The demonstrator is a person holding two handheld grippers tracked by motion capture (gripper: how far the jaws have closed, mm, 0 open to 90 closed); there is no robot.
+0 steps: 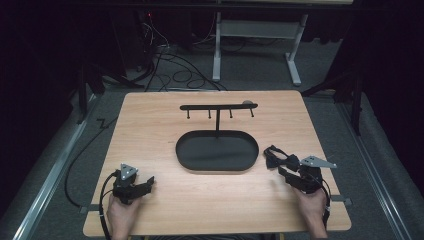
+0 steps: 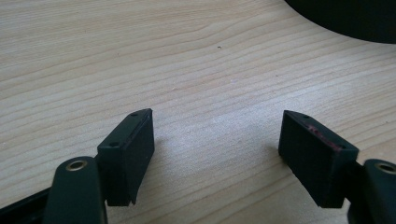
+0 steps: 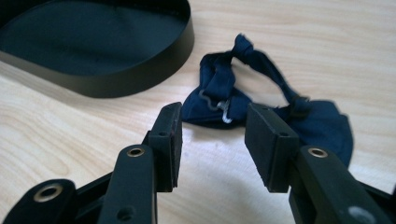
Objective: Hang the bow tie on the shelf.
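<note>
Navy bow tie (image 3: 261, 100) lies on the table (image 1: 150, 135) just at twelve o'clock of the right gripper (image 3: 212, 135), jaws apart, its long axis crosswise to them. Left gripper (image 2: 217, 144), jaws apart over bare wood, sits well away.

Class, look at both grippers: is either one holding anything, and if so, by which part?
Nothing is held. The left gripper is open over bare table; the right gripper is open just short of the dark blue bow tie.
</note>
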